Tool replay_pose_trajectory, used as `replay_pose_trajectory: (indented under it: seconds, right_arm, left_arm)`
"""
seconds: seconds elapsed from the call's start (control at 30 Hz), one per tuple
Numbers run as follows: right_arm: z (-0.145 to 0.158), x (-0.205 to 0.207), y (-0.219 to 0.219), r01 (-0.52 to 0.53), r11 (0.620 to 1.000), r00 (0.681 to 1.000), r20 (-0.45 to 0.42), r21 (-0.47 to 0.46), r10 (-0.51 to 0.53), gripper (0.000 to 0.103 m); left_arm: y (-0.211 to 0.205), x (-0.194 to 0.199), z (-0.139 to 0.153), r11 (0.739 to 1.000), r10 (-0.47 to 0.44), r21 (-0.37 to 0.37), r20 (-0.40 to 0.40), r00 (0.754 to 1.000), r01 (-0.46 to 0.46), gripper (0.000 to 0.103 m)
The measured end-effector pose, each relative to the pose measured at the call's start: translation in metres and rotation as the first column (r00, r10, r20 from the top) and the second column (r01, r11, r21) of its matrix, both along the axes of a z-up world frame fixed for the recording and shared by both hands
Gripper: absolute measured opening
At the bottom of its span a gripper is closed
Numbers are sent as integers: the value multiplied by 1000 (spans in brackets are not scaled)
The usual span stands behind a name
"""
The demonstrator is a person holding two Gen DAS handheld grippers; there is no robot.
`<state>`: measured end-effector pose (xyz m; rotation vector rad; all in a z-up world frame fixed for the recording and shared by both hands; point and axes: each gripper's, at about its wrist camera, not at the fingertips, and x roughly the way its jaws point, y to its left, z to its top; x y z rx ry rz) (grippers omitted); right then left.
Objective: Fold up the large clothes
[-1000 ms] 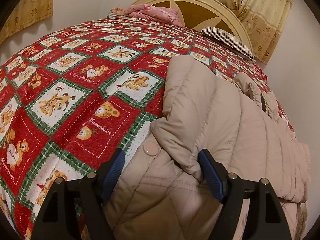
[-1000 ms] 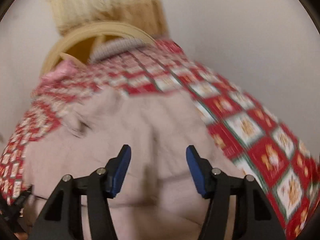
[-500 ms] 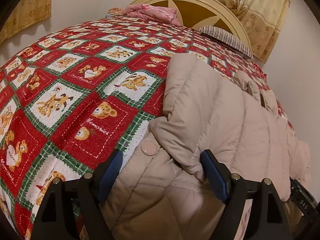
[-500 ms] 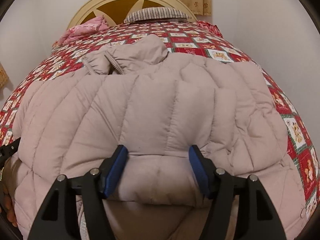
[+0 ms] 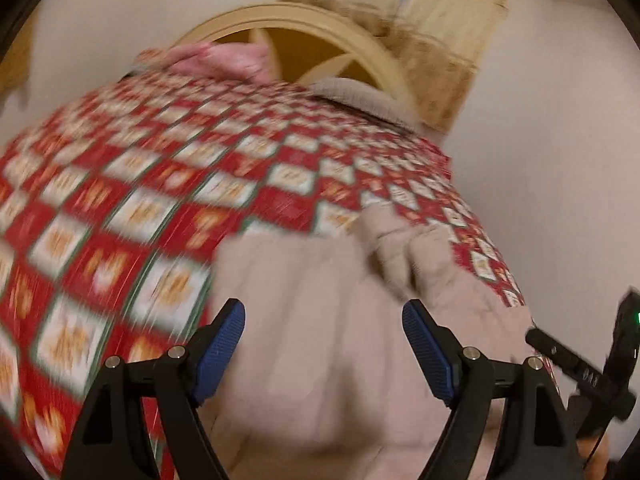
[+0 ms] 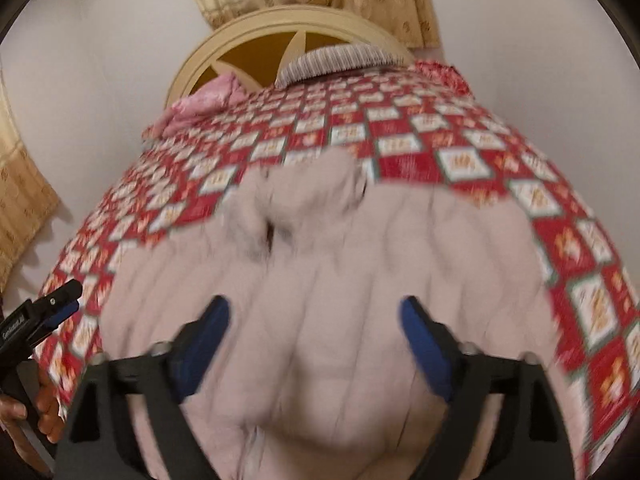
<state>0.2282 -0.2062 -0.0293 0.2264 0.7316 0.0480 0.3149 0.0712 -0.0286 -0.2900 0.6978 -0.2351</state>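
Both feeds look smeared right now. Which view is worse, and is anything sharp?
Left wrist view: heavy motion blur streaks the quilt and the jacket; only the left gripper itself is crisp. Right wrist view: milder blur, the headboard and pillow readable, yet the right gripper is smeared. Fisheye bulges the bed in both.

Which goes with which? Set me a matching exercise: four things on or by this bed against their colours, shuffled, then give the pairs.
Things:
1. jacket
2. bedspread
3. headboard
4. bundle by the headboard

Colours:
A. red, green and white check
B. pink
C. pale beige
D. cream and tan

Pairs: 1-C, 2-A, 3-D, 4-B
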Motion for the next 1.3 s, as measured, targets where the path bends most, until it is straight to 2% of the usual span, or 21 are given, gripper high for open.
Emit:
replay_pose_trajectory:
  seconds: [0.1, 0.17, 0.27, 0.33, 0.4, 0.47, 0.6, 0.7, 0.8, 0.87, 0.9, 0.93, 1.0, 1.1, 1.23, 1.3]
  right_arm:
    - [16, 44, -8, 16, 1000, 998, -57, 23, -14, 96]
    - [20, 77, -13, 23, 999, 996, -93, 43, -19, 96]
    - [17, 120, -24, 107, 988, 981, -172, 109, -87, 96]
    - [10, 150, -27, 125, 976, 971, -224, 181, -82, 96]
    - [2, 177, -27, 147, 968, 958, -272, 204, -88, 96]
    - [-8, 202, -22, 180, 972, 947, -293, 149, -131, 96]
    - [-29, 238, -6, 182, 983, 927, -340, 37, -159, 96]
    - [-42, 250, -4, 191, 982, 911, -373, 2, -176, 96]
    - [-54, 256, -6, 174, 985, 895, -413, -22, -167, 96]
    - [-57, 256, -6, 167, 985, 890, -425, -39, -167, 91]
    - [-58, 254, -7, 160, 986, 889, -427, -43, -163, 79]
    - [-57, 251, -7, 145, 988, 889, -431, -54, -154, 55]
    - [-54, 242, -8, 111, 990, 886, -442, -84, -137, 28]
    - [-43, 217, -20, 82, 992, 893, -434, -99, -118, 18]
    - [-30, 174, -40, 70, 991, 907, -406, -116, -112, 14]
    - [-38, 161, -51, 89, 990, 901, -414, -113, -128, 14]
  left_arm:
    - [-29, 36, 6, 992, -76, 100, 31, 997, 72, 81]
    - [-44, 65, -1, 982, -133, 133, 6, 991, 131, 81]
    - [-58, 103, -21, 978, -182, 91, -54, 982, 187, 81]
    - [-60, 128, -37, 985, -160, 37, -124, 979, 166, 81]
    - [-57, 137, -51, 991, -134, -44, -155, 979, 129, 81]
    - [-53, 138, -67, 993, -99, -75, -154, 983, 88, 81]
    - [-58, 132, -100, 998, -57, -19, -133, 989, 54, 81]
    - [-62, 125, -103, 998, -57, 2, -92, 994, 57, 81]
    - [-59, 127, -105, 998, -57, -7, -95, 994, 56, 81]
    - [-59, 127, -106, 998, -56, -4, -99, 994, 56, 81]
    - [-59, 127, -107, 998, -56, -1, -100, 993, 56, 81]
    - [-60, 128, -107, 998, -56, 2, -102, 993, 56, 81]
    - [-58, 128, -107, 998, -57, -5, -100, 993, 57, 81]
    - [-55, 128, -108, 998, -61, -38, -93, 994, 58, 81]
    - [-50, 127, -108, 996, -64, -70, -84, 994, 58, 81]
    - [-50, 125, -107, 996, -63, -71, -74, 995, 58, 81]
